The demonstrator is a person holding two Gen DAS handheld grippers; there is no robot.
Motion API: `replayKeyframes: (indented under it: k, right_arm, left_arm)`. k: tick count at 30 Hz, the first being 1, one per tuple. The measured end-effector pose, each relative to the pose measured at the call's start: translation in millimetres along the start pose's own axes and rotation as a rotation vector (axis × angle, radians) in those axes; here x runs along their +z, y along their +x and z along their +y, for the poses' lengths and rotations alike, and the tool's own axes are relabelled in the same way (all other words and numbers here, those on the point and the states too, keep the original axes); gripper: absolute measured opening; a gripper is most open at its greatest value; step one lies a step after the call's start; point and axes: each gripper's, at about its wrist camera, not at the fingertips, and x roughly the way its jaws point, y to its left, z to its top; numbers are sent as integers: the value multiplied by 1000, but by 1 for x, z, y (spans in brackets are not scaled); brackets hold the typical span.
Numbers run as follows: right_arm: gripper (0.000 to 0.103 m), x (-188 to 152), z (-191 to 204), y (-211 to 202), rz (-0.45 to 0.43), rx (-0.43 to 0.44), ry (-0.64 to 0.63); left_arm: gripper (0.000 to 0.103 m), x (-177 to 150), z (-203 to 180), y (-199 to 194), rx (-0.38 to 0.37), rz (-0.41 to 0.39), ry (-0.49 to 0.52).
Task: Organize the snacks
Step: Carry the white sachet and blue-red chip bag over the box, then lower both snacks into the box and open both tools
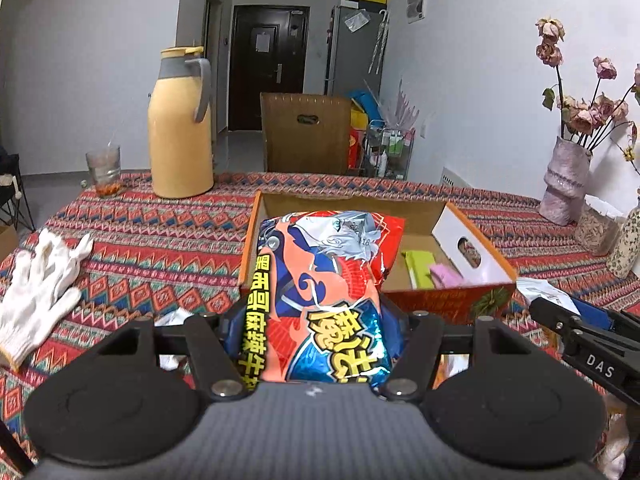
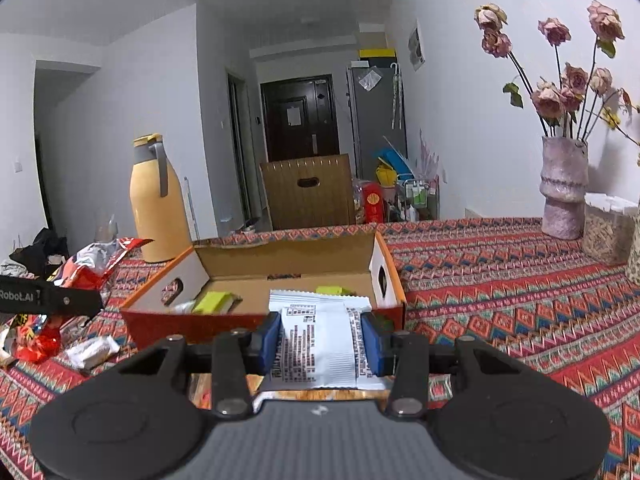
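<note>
A large red and blue snack bag [image 1: 320, 304] is clamped between the blue pads of the left gripper [image 1: 316, 344], its crinkled silver top reaching forward over the near wall of the open cardboard box [image 1: 452, 300], which stands directly ahead of those fingers on the patterned tablecloth [image 1: 168, 232]. A small white snack packet [image 2: 320, 344] is pinched between the pads of the right gripper [image 2: 320, 344], printed side up, with its far edge seen against the near wall of the same box [image 2: 256, 264]. Inside the box, beyond both sets of fingers, yellow-green packets [image 2: 214, 302] are seen lying on the floor, and a pink item [image 1: 444, 274] lies beside them. A pair of white gloves [image 1: 40, 280] is laid out to the left of the left gripper. A yellow thermos jug [image 1: 180, 128] and a glass [image 1: 104, 172] stand farther ahead and to the left, and a vase of dried roses [image 2: 564, 188] stands ahead and to the right of the right gripper.
</note>
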Motion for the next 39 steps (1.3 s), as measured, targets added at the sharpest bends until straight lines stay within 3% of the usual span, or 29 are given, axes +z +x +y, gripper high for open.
replayKeyframes:
  k: [24,39]
  right_arm:
    - [42,64,3,101,-62,-4,-48]
    - [42,45,-2,155,42,-23,-24]
  left_arm:
    - [64,68,-23,78,49,-44,-17]
    - [64,55,-14,139,101,4,-43]
